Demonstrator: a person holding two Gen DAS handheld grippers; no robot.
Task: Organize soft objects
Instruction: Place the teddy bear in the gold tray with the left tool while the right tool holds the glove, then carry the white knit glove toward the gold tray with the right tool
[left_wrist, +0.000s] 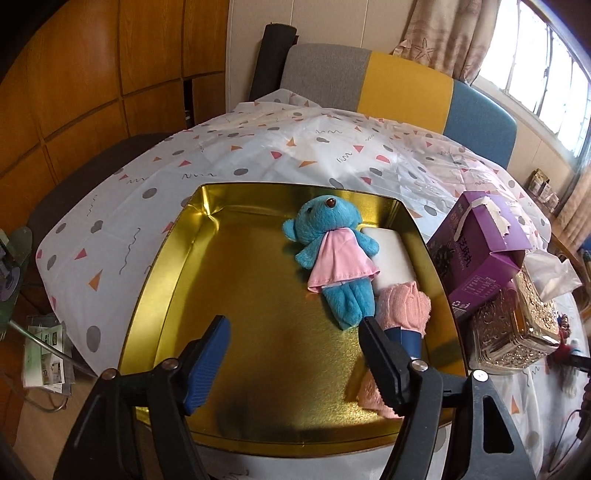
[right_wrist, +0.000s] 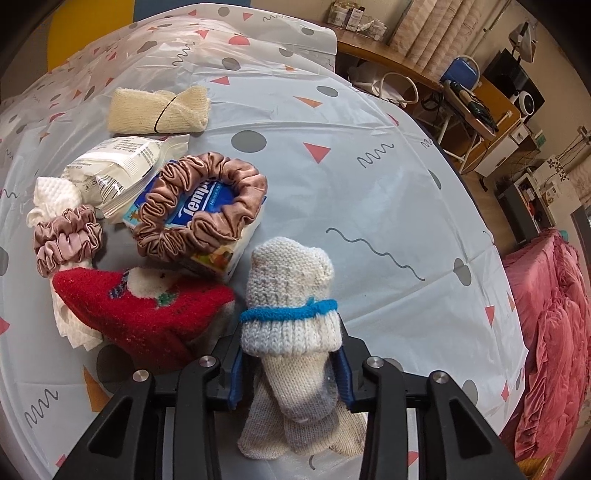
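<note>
Left cam: my left gripper hangs over the gold tin, fingers wide apart w/ nothing between them. In the tin lie a blue teddy in a pink dress, a white block and a pink cloth right by it.

Right cam: my right gripper is clamped on the rolled knit sock, on the table cloth. Red sock lies just beside it; brown scrunchie sits on a tissue pack.

left tongs: spread wide, empty, angled downward | right tongs: pitched steeply down, clamped on something soft
</note>
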